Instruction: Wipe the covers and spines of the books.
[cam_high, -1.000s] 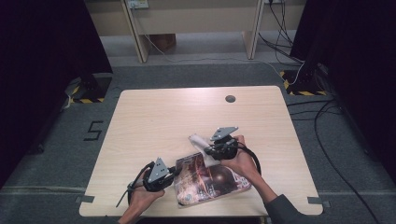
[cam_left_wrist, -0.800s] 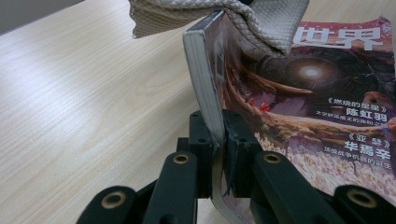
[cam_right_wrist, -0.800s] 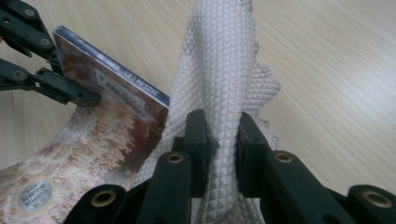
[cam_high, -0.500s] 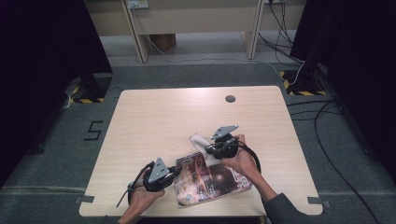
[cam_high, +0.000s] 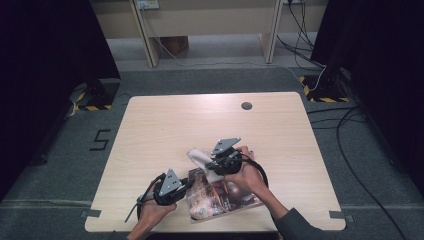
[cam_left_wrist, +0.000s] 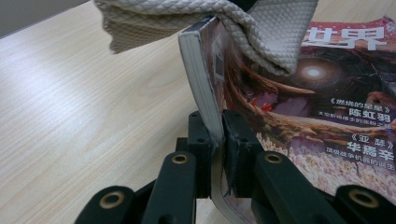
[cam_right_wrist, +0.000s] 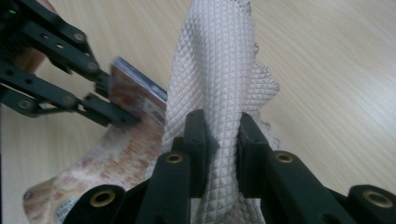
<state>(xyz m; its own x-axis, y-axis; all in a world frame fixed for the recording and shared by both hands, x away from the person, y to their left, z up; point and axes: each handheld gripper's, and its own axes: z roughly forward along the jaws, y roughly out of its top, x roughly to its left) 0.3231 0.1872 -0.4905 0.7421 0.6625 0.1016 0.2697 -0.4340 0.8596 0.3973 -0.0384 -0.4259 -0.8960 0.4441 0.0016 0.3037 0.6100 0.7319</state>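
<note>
Left gripper (cam_left_wrist: 215, 140) is clenching the spine edge of the magazine (cam_left_wrist: 299, 116), which is lying near the front edge of the surface (cam_high: 165, 125). Right gripper (cam_right_wrist: 219, 140) is pinching the quilted cloth (cam_right_wrist: 215, 74), draping it over the magazine's far corner. Judgement: cloth is soft and light, bunching anywhere it is gripped; magazine is floppy and glossy, best taken at the stiffer spine. Versus a second ago: right gripper and cloth are sitting slightly farther along the cover; left gripper is unchanged.
</note>
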